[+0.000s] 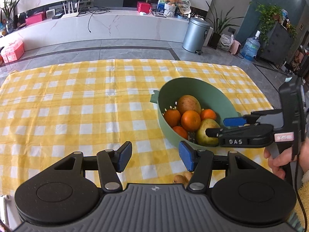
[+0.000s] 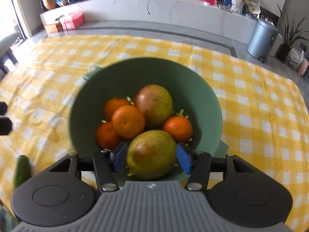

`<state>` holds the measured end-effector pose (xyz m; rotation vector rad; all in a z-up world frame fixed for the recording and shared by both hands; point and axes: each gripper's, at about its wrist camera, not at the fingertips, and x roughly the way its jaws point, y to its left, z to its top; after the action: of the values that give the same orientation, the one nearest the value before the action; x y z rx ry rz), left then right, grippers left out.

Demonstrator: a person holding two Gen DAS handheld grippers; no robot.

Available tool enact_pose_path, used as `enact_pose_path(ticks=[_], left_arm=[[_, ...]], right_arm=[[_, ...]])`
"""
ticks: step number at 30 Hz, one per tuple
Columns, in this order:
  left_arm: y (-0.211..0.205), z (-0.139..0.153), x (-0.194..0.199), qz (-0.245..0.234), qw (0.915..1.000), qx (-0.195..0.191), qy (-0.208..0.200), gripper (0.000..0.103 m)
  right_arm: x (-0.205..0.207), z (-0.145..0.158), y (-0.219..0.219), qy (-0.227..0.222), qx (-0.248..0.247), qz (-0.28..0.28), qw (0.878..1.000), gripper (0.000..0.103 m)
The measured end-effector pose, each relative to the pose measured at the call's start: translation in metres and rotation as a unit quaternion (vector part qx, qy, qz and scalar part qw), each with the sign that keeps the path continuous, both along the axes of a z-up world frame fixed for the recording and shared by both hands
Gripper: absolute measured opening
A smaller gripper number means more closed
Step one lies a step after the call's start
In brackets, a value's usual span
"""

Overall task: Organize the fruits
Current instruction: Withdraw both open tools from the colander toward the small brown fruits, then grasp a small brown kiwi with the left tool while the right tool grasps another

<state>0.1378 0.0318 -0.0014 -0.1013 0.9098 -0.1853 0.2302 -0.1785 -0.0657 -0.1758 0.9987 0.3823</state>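
- Left wrist view: the left tool (image 1: pixel 155 155) hangs released over the desk (image 1: pixel 77 104), nothing between its pads. The bowl (image 1: pixel 166 124) of fruit sits toward the desk's right edge, ahead and right of it. The right tool (image 1: pixel 222 125) reaches in over the near mango (image 1: pixel 207 133).
- Right wrist view: the right tool (image 2: pixel 152 157) straddles the near mango (image 2: pixel 150 154), which rests in the bowl (image 2: pixel 125 77); the pads look just clear of it, so released, and nearer than the left.

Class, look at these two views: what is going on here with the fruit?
A person is sorting fruit with hand-held tongs. The right tongs reach into the green bowl, pads either side of the near mango, not visibly pressing it. A second mango and four oranges also lie in the bowl. The left tongs are open over the checked cloth, holding nothing.
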Motion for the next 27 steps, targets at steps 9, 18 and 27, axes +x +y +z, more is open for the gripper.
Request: enact_pose_path(ticks=[9, 18, 27], left_arm=[[-0.016, 0.013, -0.039, -0.030, 0.9993, 0.016, -0.014, 0.067], [-0.019, 0.003, -0.075, -0.054, 0.9983, 0.001, -0.022, 0.067], [-0.022, -0.018, -0.092, -0.051, 0.9986, 0.013, -0.005, 0.064]], right_arm=[[-0.066, 0.045, -0.006, -0.048, 0.083, -0.007, 0.995, 0.055], [-0.134, 0.049, -0.009, -0.074, 0.128, -0.027, 0.989, 0.061], [-0.174, 0.024, -0.013, -0.075, 0.124, -0.033, 0.989, 0.070]])
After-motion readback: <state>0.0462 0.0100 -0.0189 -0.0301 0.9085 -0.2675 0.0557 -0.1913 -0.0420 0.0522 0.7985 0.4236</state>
